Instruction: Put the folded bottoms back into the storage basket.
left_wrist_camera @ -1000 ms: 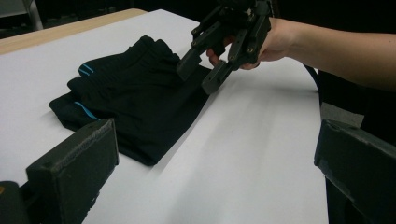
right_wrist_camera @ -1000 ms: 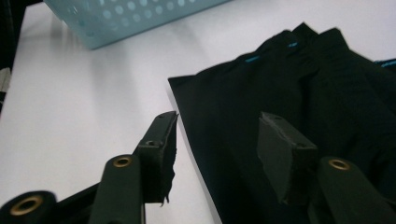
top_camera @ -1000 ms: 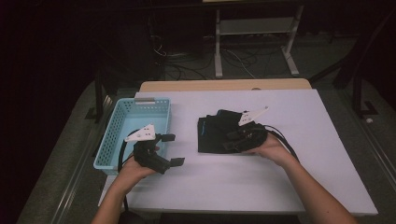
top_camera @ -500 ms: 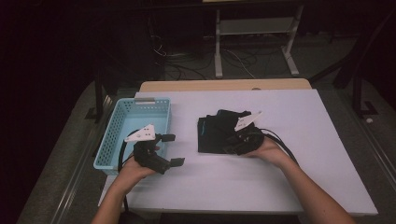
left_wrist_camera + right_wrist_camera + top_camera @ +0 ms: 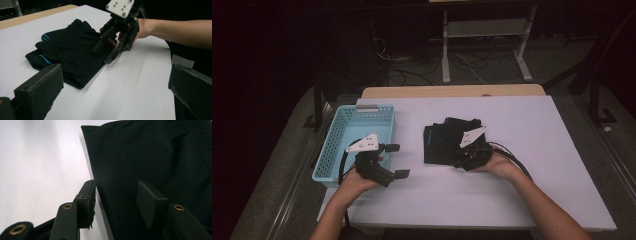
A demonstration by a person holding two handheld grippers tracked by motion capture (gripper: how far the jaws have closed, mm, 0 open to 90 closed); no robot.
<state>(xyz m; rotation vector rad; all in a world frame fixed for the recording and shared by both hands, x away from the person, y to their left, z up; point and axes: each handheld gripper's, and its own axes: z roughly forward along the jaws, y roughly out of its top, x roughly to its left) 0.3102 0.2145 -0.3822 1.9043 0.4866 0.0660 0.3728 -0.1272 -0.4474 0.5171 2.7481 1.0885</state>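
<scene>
Right gripper view, nearest first: my right gripper (image 5: 116,195) stands with its jaws parted, one pad on the white table (image 5: 37,157) at the garment's edge, the other over the black cloth, so the hem lies between them, not yet pinched. I judge the step in hand to be the approach for a grasp on the folded black garment (image 5: 446,142). In the left gripper view, my left gripper (image 5: 115,95) is spread wide and holds nothing, hovering above the table short of the garment's near corner. High view, farther out: the garment lies at the middle of the table, with a blue stripe showing in its fold; the light blue basket (image 5: 343,145) sits to its left, apart from it. Next move, in my judgement: close the right jaws on the hem without dragging the fold open, then lift.
</scene>
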